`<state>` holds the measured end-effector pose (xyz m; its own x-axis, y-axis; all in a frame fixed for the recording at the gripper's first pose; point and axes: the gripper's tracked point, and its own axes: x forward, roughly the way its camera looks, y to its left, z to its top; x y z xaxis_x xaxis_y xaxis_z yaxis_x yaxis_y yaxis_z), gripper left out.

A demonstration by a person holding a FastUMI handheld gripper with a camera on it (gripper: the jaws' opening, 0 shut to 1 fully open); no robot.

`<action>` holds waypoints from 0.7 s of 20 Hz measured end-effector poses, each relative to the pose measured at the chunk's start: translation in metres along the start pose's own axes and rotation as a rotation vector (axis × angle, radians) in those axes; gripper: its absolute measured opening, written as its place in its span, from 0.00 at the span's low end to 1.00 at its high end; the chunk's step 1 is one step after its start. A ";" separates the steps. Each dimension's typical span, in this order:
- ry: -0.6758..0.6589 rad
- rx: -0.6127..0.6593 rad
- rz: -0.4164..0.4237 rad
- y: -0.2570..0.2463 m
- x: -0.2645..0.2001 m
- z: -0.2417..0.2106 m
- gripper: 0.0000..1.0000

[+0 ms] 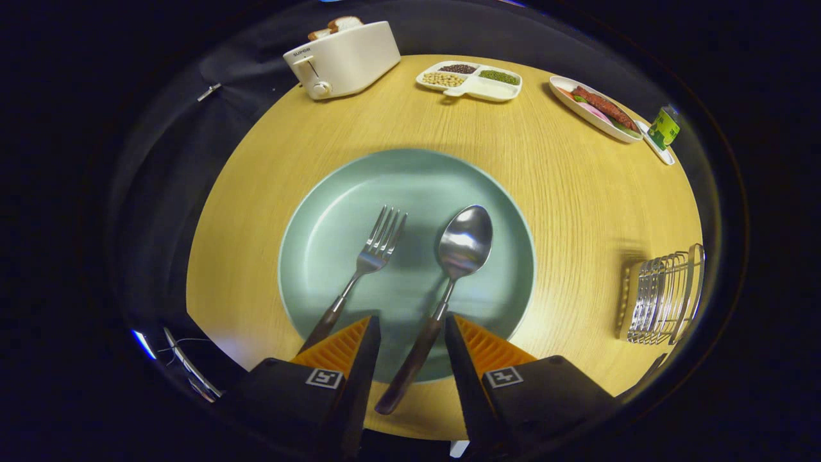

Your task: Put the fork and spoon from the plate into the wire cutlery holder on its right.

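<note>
Cutlery first: we count one fork (374, 256) and one spoon (457, 256), both lying on a single pale green plate (333, 212) in the middle of the tabletop (577, 212). The fork lies to the left, tines pointing away from us; the spoon lies to its right, bowl up, and its dark handle runs back over the plate's near rim.

The gripper (410, 333) hovers low over that near rim with its jaws released and spread apart. We see the spoon's handle lying in the gap between the two fingers without either one pressing on it; the fork's handle runs under the left finger's outer side.

We count one wire cutlery holder (660, 295), standing well to the right of the plate near the tabletop's edge; whether anything is inside it we cannot tell.

Beyond the plate we count four more things along the far side: one white toaster (343, 61) with bread slices in its slot, one white divided tray (471, 82) with three compartments of beans or grains, one oval dish (593, 106) of sliced food, and one small green carton (664, 128) on a little white tray just beside that dish.

The tabletop is round, light wood with a fine grain. Around it we see dark cloth.
</note>
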<state>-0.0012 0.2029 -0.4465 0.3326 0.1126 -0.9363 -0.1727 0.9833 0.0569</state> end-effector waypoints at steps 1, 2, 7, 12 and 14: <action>0.000 -0.025 -0.011 0.000 0.002 0.000 0.64; 0.006 -0.045 -0.035 -0.005 0.002 0.000 0.59; 0.059 0.045 -0.035 -0.017 0.003 0.002 0.22; 0.095 0.050 -0.003 -0.020 -0.003 0.000 0.09; 0.089 0.072 0.015 -0.022 -0.012 0.002 0.09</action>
<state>0.0008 0.1807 -0.4356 0.2464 0.1177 -0.9620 -0.1090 0.9897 0.0932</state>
